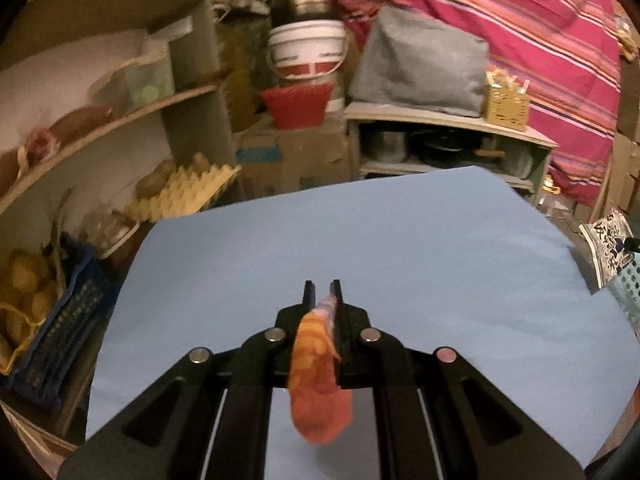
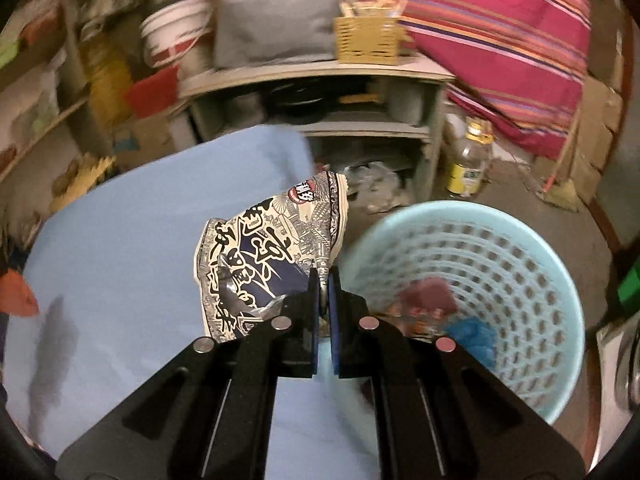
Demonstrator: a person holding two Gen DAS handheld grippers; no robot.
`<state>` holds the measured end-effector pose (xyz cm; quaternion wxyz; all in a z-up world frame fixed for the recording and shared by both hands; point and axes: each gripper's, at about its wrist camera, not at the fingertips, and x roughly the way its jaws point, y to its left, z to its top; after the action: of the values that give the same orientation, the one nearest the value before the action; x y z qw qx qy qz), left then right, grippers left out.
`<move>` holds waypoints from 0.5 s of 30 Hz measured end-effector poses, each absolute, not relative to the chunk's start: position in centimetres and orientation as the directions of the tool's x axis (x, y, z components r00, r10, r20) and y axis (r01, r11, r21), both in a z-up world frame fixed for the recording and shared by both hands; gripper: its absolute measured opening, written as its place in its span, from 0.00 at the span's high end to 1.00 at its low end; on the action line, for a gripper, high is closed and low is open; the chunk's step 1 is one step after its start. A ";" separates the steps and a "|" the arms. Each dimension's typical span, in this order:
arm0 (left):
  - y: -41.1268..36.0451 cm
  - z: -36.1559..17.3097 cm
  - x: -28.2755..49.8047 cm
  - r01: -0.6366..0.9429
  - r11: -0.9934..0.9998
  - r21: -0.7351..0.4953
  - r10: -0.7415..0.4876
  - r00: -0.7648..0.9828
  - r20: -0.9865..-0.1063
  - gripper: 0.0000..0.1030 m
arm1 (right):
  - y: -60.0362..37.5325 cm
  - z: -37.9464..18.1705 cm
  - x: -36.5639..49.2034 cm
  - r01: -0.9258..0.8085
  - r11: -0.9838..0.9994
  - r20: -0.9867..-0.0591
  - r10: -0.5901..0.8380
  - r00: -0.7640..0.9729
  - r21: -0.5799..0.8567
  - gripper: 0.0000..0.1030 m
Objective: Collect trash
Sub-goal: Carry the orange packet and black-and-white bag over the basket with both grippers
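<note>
My left gripper [image 1: 322, 290] is shut on an orange wrapper [image 1: 318, 376], which hangs down between its fingers above the blue table sheet [image 1: 360, 240]. My right gripper [image 2: 324, 278] is shut on the edge of a white and dark-blue snack bag [image 2: 272, 256], held up over the right edge of the blue sheet [image 2: 140, 240]. Just right of that gripper stands a light-blue perforated waste basket [image 2: 520, 264] with some trash at its bottom. The bag [image 1: 610, 240] and the basket's rim [image 1: 628, 292] also show at the far right of the left wrist view.
Behind the table stand shelves [image 1: 448, 120] with pots, a white bucket [image 1: 308, 48], a red basket [image 1: 298, 104] and a yellow basket [image 1: 506, 106]. An egg tray [image 1: 188, 194] and a blue crate [image 1: 64, 320] lie left. A bottle [image 2: 470, 160] stands on the floor beyond the waste basket.
</note>
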<state>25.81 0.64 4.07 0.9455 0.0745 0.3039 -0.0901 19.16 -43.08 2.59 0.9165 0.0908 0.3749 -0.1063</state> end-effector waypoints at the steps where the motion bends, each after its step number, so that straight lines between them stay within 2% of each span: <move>1: -0.4 4.3 25.5 0.230 0.969 0.092 -0.135 0.801 -0.583 0.93 | -44.3 2.8 18.4 0.279 0.955 -0.700 -0.129 0.702 0.104 0.95; 15: -18.8 7.1 23.7 0.461 0.886 0.048 -0.365 0.758 -0.541 0.93 | -52.3 3.9 13.3 0.399 0.906 -0.678 -0.205 0.706 0.142 0.95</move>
<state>23.68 -18.82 7.13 0.9332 0.0891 0.2688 -0.2211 13.34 -52.27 3.86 0.9128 0.1405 0.3459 -0.1654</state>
